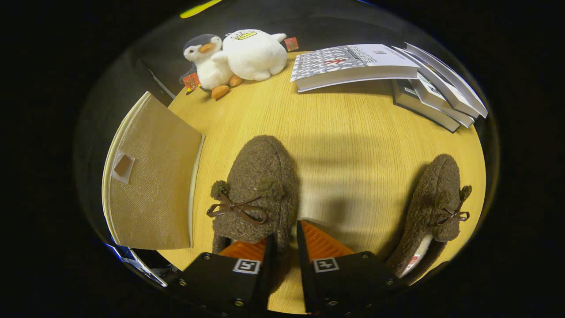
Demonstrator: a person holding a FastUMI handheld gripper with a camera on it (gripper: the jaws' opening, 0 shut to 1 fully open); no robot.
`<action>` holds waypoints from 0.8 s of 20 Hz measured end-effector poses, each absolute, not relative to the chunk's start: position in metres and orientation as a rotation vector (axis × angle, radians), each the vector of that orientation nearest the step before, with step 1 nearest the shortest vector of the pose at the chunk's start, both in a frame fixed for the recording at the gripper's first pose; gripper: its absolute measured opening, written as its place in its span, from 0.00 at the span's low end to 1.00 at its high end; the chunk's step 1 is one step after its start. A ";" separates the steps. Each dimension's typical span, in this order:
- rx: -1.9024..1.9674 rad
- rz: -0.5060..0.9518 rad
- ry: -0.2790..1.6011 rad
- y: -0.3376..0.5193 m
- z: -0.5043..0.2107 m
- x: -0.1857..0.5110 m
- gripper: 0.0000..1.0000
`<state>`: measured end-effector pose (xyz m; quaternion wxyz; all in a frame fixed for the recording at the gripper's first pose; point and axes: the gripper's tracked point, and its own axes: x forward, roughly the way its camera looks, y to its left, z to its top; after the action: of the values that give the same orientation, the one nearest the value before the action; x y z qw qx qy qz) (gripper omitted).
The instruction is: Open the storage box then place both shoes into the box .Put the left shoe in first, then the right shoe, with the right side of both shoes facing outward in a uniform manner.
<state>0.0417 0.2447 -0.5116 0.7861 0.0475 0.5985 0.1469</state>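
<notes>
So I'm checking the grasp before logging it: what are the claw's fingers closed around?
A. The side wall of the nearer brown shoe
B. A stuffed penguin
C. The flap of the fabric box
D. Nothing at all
A: the claw has one finger inside the nearer brown shoe and the other outside it, with the wall pinched in the narrow gap between them.

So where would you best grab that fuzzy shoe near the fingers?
By the heel-side wall of the near shoe, coming from behind its heel. Its toe points away, and the thin wall fits between the fingers. The gripper looks closed on that wall already.
</notes>
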 end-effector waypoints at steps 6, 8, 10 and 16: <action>0.117 0.296 1.313 0.242 -0.504 0.039 0.02; 0.147 0.301 1.320 0.244 -0.492 0.036 0.02; 0.145 0.320 1.302 0.244 -0.470 0.036 0.02; 0.144 0.421 1.224 0.259 -0.378 0.042 0.02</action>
<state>0.0422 0.2589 -0.3781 0.7952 0.0669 0.5698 0.1961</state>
